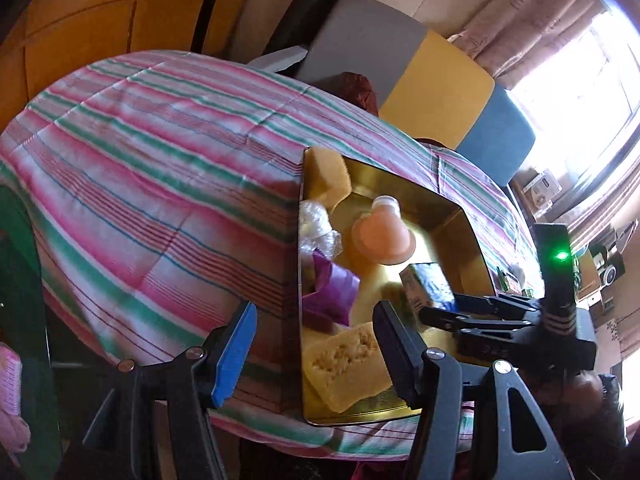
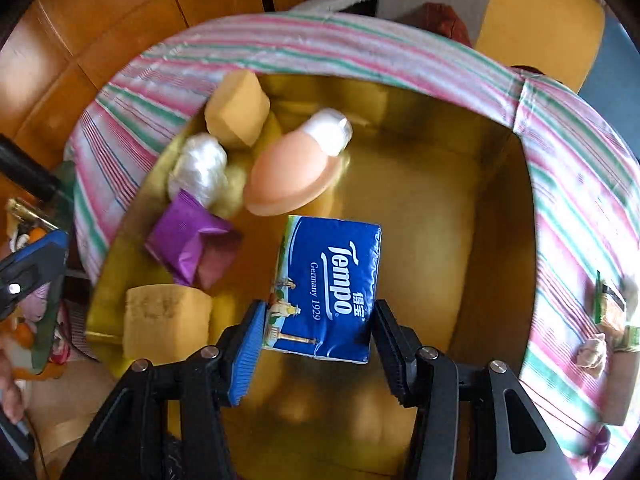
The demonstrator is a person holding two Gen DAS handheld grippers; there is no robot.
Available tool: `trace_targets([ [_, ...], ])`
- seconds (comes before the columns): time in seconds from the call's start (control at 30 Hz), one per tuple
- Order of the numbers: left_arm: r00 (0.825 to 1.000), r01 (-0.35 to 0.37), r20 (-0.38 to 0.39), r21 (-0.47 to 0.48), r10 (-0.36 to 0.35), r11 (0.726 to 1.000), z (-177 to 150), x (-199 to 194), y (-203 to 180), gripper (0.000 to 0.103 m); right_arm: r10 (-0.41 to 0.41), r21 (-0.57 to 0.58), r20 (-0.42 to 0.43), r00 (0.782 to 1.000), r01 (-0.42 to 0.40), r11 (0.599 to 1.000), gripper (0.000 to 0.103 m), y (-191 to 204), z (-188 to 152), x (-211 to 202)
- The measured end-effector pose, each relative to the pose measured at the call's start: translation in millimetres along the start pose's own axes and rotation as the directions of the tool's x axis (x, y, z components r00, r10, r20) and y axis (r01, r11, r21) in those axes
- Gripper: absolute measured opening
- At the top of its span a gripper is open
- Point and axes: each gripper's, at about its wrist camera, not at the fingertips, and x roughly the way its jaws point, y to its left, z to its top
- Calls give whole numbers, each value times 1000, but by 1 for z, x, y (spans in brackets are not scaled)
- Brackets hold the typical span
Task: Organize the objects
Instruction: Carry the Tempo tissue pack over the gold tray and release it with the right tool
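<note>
A blue Tempo tissue pack (image 2: 328,280) sits between the pads of my right gripper (image 2: 320,346), which is shut on it over the gold tray (image 2: 440,220). Along the tray's left side lie a yellow sponge (image 2: 236,110), a white plastic wad (image 2: 200,168), a peach bottle with a white cap (image 2: 292,176), a purple packet (image 2: 188,244) and a second sponge (image 2: 164,320). In the left wrist view my left gripper (image 1: 316,356) stands open over the tray's near rim (image 1: 299,280), holding nothing. The right gripper (image 1: 440,312) with the pack (image 1: 430,284) shows there too.
A pink, green and white striped cloth (image 1: 160,184) covers the table under the tray. Small packets and a toy (image 2: 612,316) lie on the cloth right of the tray. Wooden cabinets (image 1: 80,20) and coloured cushions (image 1: 440,84) stand behind. A hand (image 2: 8,396) shows at the lower left.
</note>
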Motion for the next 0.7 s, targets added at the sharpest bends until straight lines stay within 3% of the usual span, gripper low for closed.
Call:
trace_targets([
  [0.5, 1000, 9, -11, -42, -10, 999, -2, 4, 12, 61, 52, 9, 0, 999, -52, 999, 54, 44, 29, 26],
  [0.6, 1000, 4, -14, -37, -4, 999, -3, 5, 11, 61, 102, 43, 9, 995, -103, 994, 66, 40, 28, 26],
  [0.7, 1000, -3, -9, -30, 3, 1000, -4, 5, 10, 61, 111, 55, 41, 993, -113, 992, 69, 33, 24, 18],
])
